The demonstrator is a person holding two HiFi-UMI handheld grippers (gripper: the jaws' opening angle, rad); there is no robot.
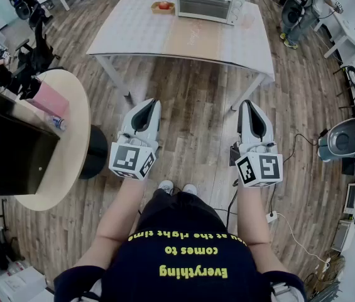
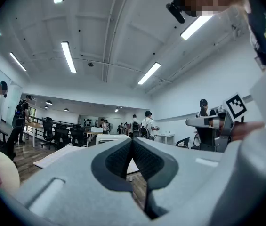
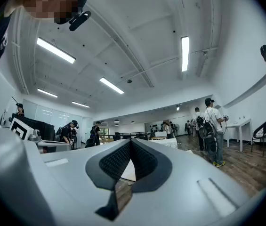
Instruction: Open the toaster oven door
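Left tongs [image 1: 150, 103], right tongs [image 1: 247, 104]: jaws of both together, nothing between them. Held side by side, apart, over wood floor [image 1: 196, 112]. Worktop [image 1: 139, 33] ahead, well apart from both tongs. Toaster oven [image 1: 208, 2] at worktop's far edge, door closed, ahead between tongs. Bowl [image 1: 163, 7] just left of it.
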